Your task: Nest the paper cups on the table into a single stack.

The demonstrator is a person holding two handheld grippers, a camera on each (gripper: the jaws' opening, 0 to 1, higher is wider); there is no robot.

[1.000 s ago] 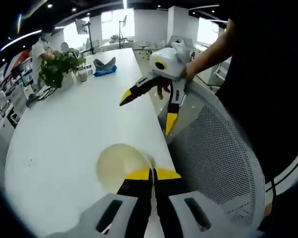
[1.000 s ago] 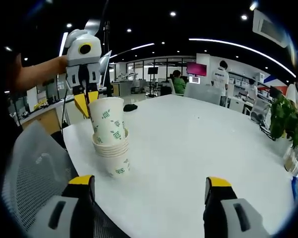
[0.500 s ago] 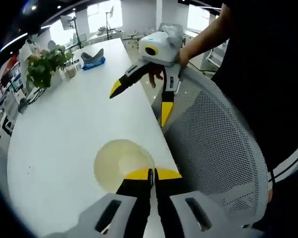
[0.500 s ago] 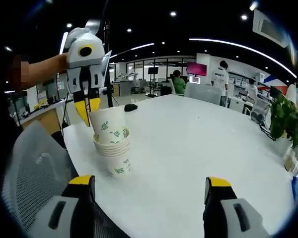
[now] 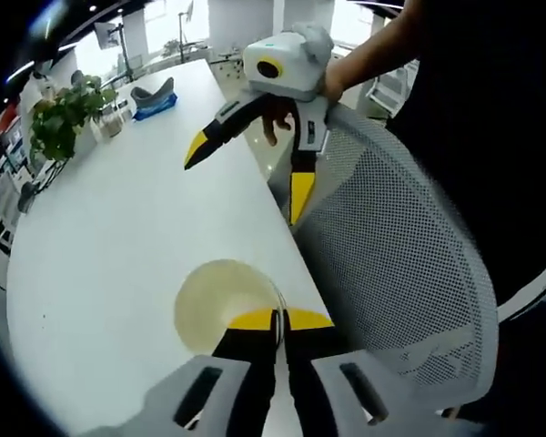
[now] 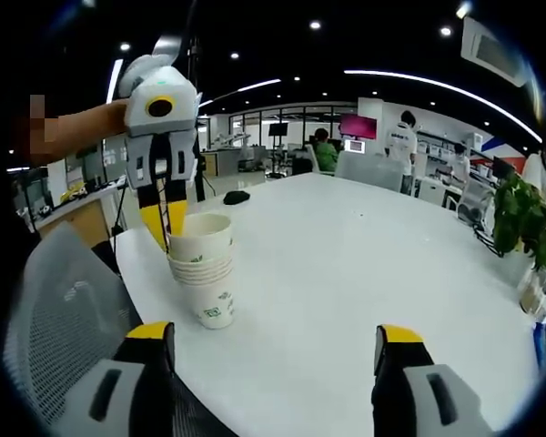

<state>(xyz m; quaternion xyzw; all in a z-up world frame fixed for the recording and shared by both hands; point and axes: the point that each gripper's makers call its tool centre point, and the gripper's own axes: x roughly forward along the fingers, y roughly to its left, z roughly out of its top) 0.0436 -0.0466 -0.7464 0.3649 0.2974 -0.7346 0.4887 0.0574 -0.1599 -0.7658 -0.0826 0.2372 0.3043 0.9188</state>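
Your left gripper [image 6: 166,238] comes down from the upper left of the right gripper view, its yellow-tipped jaws pinched together on the rim of the top cup [image 6: 199,228], which sits nested in the stack of paper cups [image 6: 205,268] left of centre in that frame. The stack stands upright on the white table [image 6: 346,300], near the table's left edge, and the green print on the lowest cup shows toward the camera. In the left gripper view you look straight down into that top cup [image 5: 220,305], a pale round mouth just above the bottom centre, with your left gripper's [image 5: 278,318] two jaws closed against each other at the cup's near rim. Your right gripper [image 5: 246,168] reaches in at the upper middle of the left gripper view, held by your hand [image 5: 323,77], its jaws spread wide and gripping nothing, one tip over the table and the other over the edge beside the mesh chair back [image 5: 400,273]. In the right gripper view its own jaws rise well apart at the bottom, with bare tabletop between them. A potted plant [image 5: 59,118] stands at the upper left of the left gripper view, with a dark object on a blue one [image 5: 153,98] beyond it. People sit and stand [image 6: 405,137] at the far end of the table in the right gripper view.
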